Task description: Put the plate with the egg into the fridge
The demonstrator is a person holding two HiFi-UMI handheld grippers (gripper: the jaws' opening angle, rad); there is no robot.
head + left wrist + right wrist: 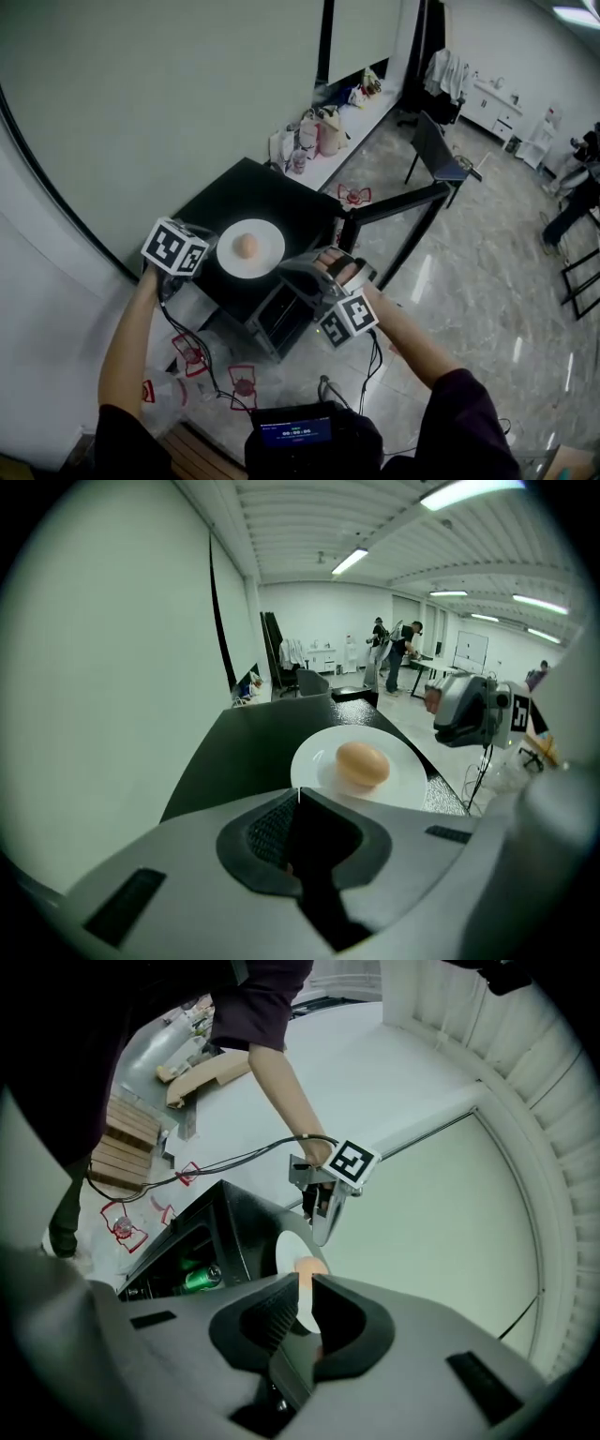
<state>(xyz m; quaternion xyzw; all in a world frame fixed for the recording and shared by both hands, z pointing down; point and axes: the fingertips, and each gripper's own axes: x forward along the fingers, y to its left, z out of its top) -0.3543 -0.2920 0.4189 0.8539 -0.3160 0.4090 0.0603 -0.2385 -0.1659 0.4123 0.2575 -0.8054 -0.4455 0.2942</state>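
I am gripping the plate (266, 234) with both grippers, with the egg (246, 246) sitting at its middle. My left gripper (210, 257) is pinching the rim at 9 o'clock, jaws pressed together with only a white sliver showing at the tips. My right gripper (285, 268) is pinching the thin rim at about 4 o'clock. The plate seems to be resting on top of the black fridge (267, 187), so I judge I am at the lifting step. The door (403, 211) is standing open at 3 o'clock. Next I am needing to raise the plate level, bring it down toward 5 o'clock and slide it into the opening beside the green can (199, 1279) without tipping the egg
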